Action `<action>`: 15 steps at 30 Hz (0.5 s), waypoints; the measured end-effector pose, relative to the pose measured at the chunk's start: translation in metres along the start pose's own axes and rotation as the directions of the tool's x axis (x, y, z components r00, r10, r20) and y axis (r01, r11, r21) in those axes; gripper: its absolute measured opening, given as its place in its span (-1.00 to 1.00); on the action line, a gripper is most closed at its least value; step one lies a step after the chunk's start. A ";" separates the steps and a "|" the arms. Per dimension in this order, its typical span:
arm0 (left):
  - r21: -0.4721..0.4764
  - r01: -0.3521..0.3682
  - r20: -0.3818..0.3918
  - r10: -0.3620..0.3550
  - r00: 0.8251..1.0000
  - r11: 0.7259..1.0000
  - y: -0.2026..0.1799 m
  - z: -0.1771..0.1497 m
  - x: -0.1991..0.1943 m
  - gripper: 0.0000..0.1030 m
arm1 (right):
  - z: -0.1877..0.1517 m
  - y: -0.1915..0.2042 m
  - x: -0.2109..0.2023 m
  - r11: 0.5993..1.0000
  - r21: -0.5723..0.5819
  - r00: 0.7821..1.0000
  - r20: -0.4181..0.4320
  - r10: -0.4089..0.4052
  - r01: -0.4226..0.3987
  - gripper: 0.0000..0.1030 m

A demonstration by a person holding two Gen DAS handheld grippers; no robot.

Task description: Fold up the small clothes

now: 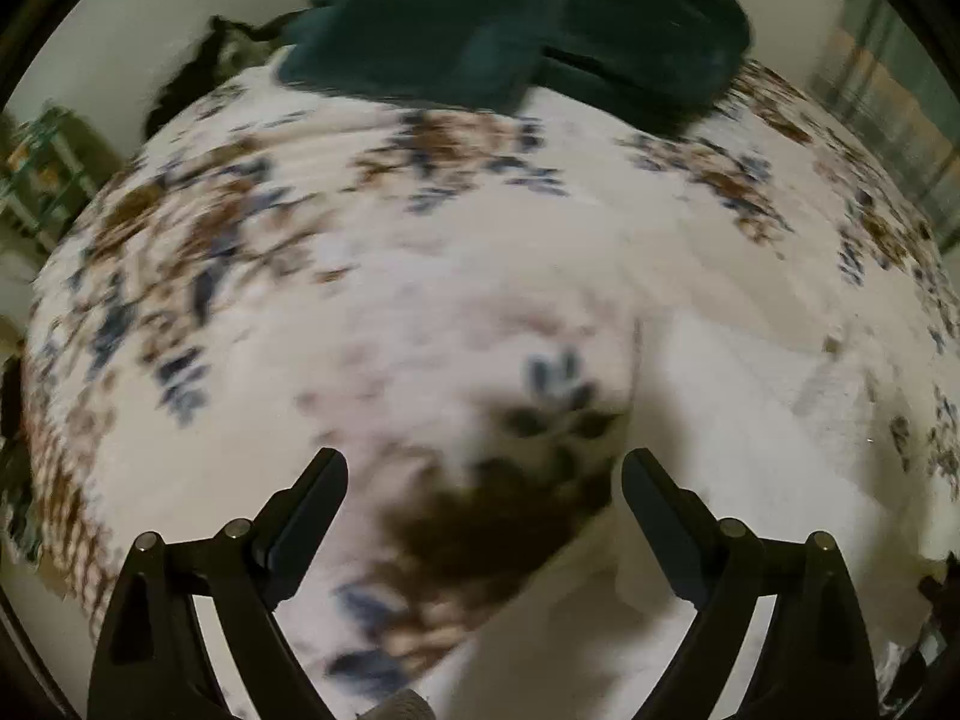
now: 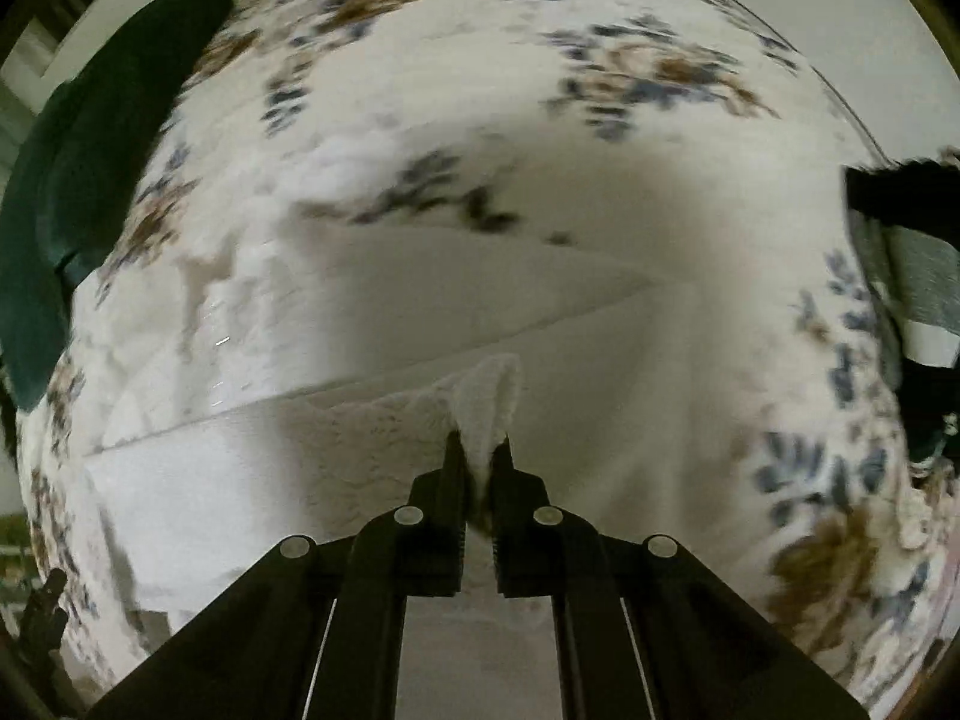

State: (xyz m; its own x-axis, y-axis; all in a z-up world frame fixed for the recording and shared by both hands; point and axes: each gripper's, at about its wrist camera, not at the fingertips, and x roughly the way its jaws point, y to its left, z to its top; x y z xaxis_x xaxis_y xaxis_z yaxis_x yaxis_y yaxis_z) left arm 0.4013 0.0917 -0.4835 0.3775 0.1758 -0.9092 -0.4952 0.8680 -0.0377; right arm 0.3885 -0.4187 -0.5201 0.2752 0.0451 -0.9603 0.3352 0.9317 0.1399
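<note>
A white garment [image 2: 420, 312] lies spread on the floral bedspread [image 2: 630, 78]. My right gripper [image 2: 480, 444] is shut on a pinched edge of this white garment, with a tuft of cloth sticking up between the jaws. In the left wrist view the white garment [image 1: 750, 420] lies at the lower right. My left gripper [image 1: 483, 468] is open and empty, its jaws wide apart over the floral bedspread [image 1: 270, 360] just left of the garment's edge.
A dark green garment [image 1: 522, 30] lies at the far side of the bed, also in the right wrist view [image 2: 90, 138] at the left. A black and grey striped item [image 2: 912, 276] lies at the bed's right edge.
</note>
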 end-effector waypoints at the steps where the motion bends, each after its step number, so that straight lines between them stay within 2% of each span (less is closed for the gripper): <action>1: 0.012 0.006 -0.001 -0.006 1.000 1.000 -0.008 0.003 0.004 0.81 | 0.003 -0.012 0.002 1.000 0.009 1.000 -0.008 -0.018 0.018 -0.88; 3: 0.050 0.023 -0.006 -0.023 1.000 0.998 -0.029 0.008 0.014 0.81 | 0.012 -0.031 0.013 0.999 0.028 0.999 -0.030 -0.041 0.041 -0.88; 6: 0.123 0.040 -0.002 -0.040 0.999 0.992 -0.060 0.018 0.030 0.81 | 0.018 -0.043 0.032 0.999 0.042 0.997 -0.080 -0.024 0.027 -0.87; 9: 0.217 0.005 -0.002 -0.005 1.000 0.976 -0.085 0.023 0.053 0.81 | 0.017 -0.049 0.048 0.998 0.041 0.994 -0.104 -0.037 0.042 -0.86; 11: 0.268 -0.012 -0.014 0.016 1.000 0.963 -0.096 0.026 0.067 0.81 | 0.017 -0.054 0.062 0.998 0.065 0.989 -0.148 -0.017 0.027 -0.82; 12: 0.285 -0.021 -0.017 0.027 0.999 0.958 -0.098 0.026 0.071 0.81 | 0.017 -0.061 0.063 0.995 0.096 0.988 -0.157 0.006 0.009 -0.75; 15: 0.328 -0.018 -0.008 0.022 1.000 0.944 -0.101 0.026 0.072 0.81 | 0.016 -0.079 0.049 0.983 0.181 0.993 -0.114 0.041 -0.020 -0.23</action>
State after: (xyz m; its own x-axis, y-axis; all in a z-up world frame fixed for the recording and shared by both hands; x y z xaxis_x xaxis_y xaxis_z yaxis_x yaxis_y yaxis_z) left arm 0.4986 0.0281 -0.5342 0.3606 0.1914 -0.9129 -0.2179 0.9689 0.1170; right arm 0.3896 -0.4959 -0.5743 0.1840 0.1244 -0.9750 0.4874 0.8499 0.2004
